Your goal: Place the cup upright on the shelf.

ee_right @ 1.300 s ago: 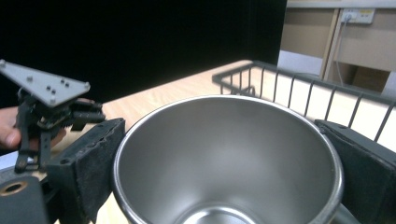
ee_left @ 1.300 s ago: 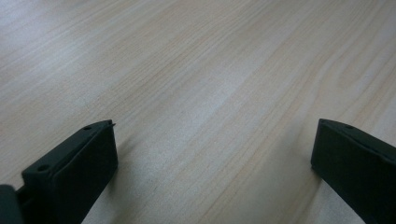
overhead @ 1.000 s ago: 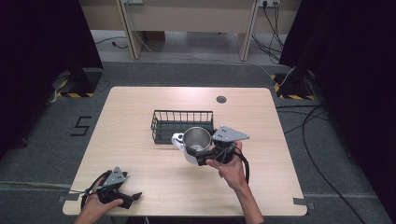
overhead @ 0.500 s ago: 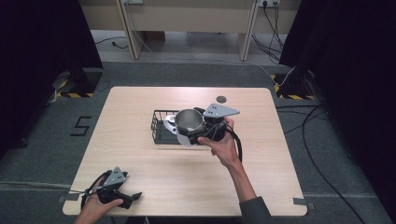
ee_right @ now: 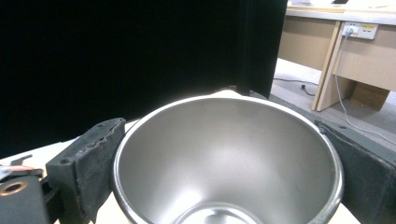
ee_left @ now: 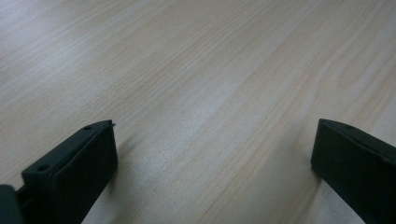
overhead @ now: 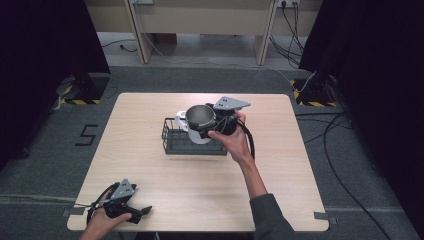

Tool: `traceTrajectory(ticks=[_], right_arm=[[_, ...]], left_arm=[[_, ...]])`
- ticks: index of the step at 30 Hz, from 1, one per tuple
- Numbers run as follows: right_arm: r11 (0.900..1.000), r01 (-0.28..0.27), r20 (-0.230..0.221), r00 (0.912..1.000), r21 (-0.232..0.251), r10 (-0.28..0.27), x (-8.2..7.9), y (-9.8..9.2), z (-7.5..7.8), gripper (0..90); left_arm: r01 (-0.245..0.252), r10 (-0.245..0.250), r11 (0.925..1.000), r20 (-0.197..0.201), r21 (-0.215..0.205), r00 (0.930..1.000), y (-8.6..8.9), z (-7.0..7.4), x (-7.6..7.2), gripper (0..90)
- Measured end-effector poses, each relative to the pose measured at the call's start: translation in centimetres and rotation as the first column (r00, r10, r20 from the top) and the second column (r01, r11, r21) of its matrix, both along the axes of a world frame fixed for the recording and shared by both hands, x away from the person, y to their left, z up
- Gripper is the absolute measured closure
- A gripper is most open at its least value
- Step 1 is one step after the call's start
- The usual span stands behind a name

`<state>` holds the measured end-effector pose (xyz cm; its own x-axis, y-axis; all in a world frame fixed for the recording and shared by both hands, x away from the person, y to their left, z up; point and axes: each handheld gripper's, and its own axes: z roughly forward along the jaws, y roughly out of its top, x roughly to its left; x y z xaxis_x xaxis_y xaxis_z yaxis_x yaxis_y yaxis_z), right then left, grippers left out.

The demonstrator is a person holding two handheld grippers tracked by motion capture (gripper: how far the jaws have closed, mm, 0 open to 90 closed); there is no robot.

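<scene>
- Two hand-held grippers work over a pale, rectangular wood-grain counter (overhead: pixel 150 150) that stands on grey carpet, with dark curtains at both sides and light wooden furniture along the far wall.
- Black and yellow hazard tape marks the floor near both far corners of the counter, cables trail across the carpet at the right, and a "5" is marked on the floor at the left.
- A black wire basket (overhead: pixel 192 142), low and rectangular, sits on the counter just beyond its middle.
- A round metal cup with a brushed silver inside and a white outer wall (overhead: pixel 201 117) hangs above the basket, tilted toward the camera; its lower part is hidden behind the basket's wire and the gripper.
- The right hand-held gripper (overhead: pixel 220 122) has its black jaws closed against opposite sides of the cup's rim (ee_right: pixel 229 154), pads pressing the steel wall.
- The left hand-held gripper (overhead: pixel 131 212) rests at the counter's near left corner, its jaws spread wide (ee_left: pixel 210 149) over bare wood with nothing between them.
</scene>
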<state>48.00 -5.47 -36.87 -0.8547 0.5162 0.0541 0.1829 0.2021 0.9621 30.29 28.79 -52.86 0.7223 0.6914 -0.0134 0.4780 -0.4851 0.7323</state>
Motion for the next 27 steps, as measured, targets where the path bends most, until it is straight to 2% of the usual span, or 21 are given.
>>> traceTrajectory(ticks=[3, 10, 15, 22, 27], right_arm=[[1.0, 0.01, -0.009, 0.9999, -0.023, -0.011, 1.3, 0.2, -0.4, 6.2], [1.0, 0.015, -0.028, 0.9995, -0.025, -0.016, 3.1, 0.5, -1.4, 6.2], [0.999, 0.022, -0.035, 0.9991, -0.028, -0.023, 3.7, 0.6, -1.8, 6.2], [0.997, 0.034, -0.05, 0.998, -0.068, -0.038, 4.7, 0.5, -2.6, 6.1], [0.997, 0.033, -0.055, 0.9978, -0.067, -0.036, 4.8, 0.6, -3.0, 6.1]], left_arm=[[0.0, 0.0, 1.0, 0.001, -0.002, 1.0, 0.0, 0.0, 0.0, 0.0], [0.0, 0.0, 1.0, 0.001, -0.001, 1.0, 0.0, 0.0, 0.0, 0.0], [0.0, 0.0, 1.0, 0.002, -0.001, 1.0, 0.0, 0.0, 0.0, 0.0], [0.001, -0.001, 1.0, 0.001, 0.0, 1.0, 0.0, 0.0, 0.0, 0.0], [0.001, -0.001, 1.0, 0.001, -0.001, 1.0, 0.0, 0.0, 0.0, 0.0]])
